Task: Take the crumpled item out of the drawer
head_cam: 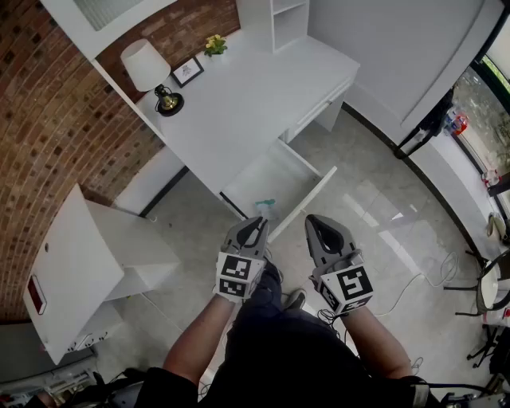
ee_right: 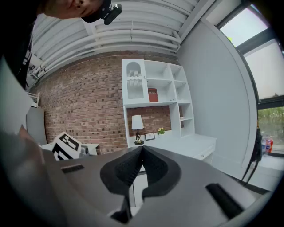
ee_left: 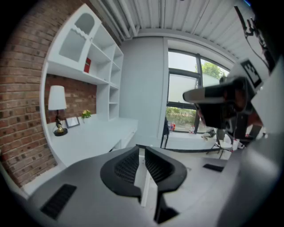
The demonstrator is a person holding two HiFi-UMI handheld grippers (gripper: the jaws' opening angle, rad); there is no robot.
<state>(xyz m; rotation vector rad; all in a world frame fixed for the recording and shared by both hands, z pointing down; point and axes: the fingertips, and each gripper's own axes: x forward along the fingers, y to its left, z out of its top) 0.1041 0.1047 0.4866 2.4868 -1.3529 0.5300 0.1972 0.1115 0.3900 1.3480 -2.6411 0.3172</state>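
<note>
A white desk [head_cam: 239, 103] has its drawer [head_cam: 280, 171] pulled open toward me. A small teal crumpled item [head_cam: 265, 205] lies at the drawer's near end. My left gripper [head_cam: 256, 222] hovers just short of that end, close to the item, jaws shut and empty. Beside it, my right gripper [head_cam: 315, 220] is level with the drawer front [head_cam: 309, 198], also shut and empty. In the left gripper view the shut jaws [ee_left: 141, 150] point over the desk top [ee_left: 93, 137]. In the right gripper view the shut jaws [ee_right: 142, 148] face the desk [ee_right: 188, 144]; the drawer is hidden there.
A lamp [head_cam: 150, 70], a picture frame [head_cam: 187, 70] and yellow flowers [head_cam: 213, 44] stand at the desk's back by the brick wall. A shelf unit [head_cam: 287, 20] sits at the far end. A low white cabinet [head_cam: 96, 263] is on my left. Cables [head_cam: 430, 275] trail on the floor at right.
</note>
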